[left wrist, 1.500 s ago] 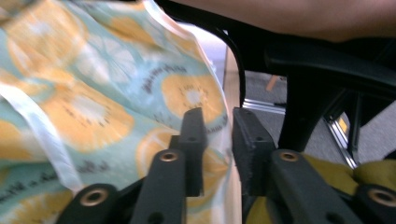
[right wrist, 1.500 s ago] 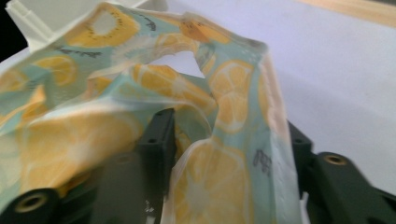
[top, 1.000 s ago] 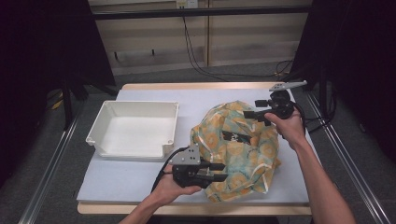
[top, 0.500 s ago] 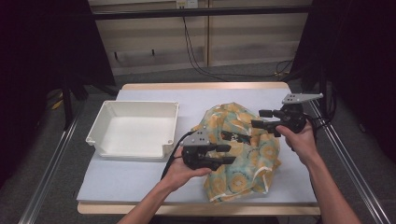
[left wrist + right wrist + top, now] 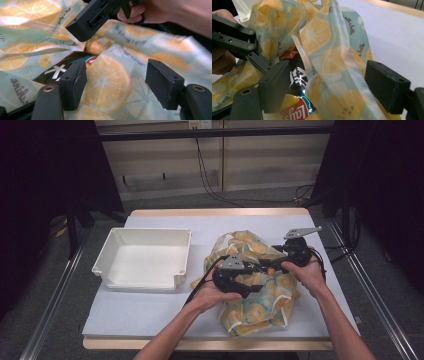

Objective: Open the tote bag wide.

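Where the high view shows a lemon-print bag (image 5: 250, 280), right tongs (image 5: 327, 87) wide, left tongs (image 5: 116, 82) wide, chip packet (image 5: 295, 110) inside.

Light is falling from overhead onto the table (image 5: 150, 312), which is glowing evenly while the room at nine and three o'clock is sinking into near black. My forearms are casting only faint, soft shadows. In my left gripper view the bag (image 5: 110, 82) is blurring toward three o'clock, and the other gripper at twelve is going soft. In my right gripper view the crisp packet (image 5: 295, 75) is catching a small white glare.
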A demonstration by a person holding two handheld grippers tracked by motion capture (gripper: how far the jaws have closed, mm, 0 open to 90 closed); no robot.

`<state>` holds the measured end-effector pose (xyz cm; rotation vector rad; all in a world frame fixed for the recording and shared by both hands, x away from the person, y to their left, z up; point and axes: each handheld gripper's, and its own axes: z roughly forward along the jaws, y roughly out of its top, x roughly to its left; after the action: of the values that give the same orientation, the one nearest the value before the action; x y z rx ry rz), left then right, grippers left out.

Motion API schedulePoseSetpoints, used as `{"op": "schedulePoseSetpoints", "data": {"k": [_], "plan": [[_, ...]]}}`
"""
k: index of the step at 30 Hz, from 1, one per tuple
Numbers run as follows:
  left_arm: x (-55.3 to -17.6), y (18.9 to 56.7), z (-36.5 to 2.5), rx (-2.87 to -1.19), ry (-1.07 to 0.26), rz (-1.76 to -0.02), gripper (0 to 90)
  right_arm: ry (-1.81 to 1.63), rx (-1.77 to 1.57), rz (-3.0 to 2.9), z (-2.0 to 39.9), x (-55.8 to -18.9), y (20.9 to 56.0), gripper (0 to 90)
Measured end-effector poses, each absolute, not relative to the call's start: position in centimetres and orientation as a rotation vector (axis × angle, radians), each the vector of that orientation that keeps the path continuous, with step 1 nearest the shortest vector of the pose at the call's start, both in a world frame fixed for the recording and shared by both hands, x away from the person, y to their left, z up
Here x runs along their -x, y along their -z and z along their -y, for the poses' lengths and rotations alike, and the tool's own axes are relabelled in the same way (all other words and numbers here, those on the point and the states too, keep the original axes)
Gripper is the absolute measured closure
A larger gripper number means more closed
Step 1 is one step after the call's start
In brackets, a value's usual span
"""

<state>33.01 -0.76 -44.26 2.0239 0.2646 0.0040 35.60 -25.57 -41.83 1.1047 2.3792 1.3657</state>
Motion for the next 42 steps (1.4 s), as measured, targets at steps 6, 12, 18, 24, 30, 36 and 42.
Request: {"op": "schedulePoseSetpoints", "data": {"k": [6,12,18,24,30,36,42], "plan": [[-32.9,44.6,1.1,-2.095,-0.053,-0.261,56.4,-1.335,-1.128,-2.397,25.1,-36.2,43.0,19.8],[-32.5,44.7,1.3,-2.14,-0.079,-0.243,77.6,-1.3,-1.136,-2.415,24.6,-36.5,43.5,28.3],[-32.4,44.6,0.6,-2.08,0.03,-0.26,90.0,-1.303,-1.179,-2.403,24.8,-37.0,43.9,45.8],[-31.3,44.5,-0.6,-2.023,0.117,-0.244,90.0,-1.339,-1.233,-2.387,25.6,-38.0,44.5,63.9],[-29.2,43.7,-1.4,-2.018,0.192,-0.16,90.0,-1.373,-1.292,-2.341,26.6,-39.1,44.2,77.2],[-27.0,42.7,-1.7,-2.022,0.211,-0.066,90.0,-1.387,-1.328,-2.287,26.9,-40.3,44.2,84.5],[-26.6,42.8,-1.9,-2.036,0.22,-0.054,90.0,-1.397,-1.364,-2.25,26.9,-41.1,44.6,84.2]]}}
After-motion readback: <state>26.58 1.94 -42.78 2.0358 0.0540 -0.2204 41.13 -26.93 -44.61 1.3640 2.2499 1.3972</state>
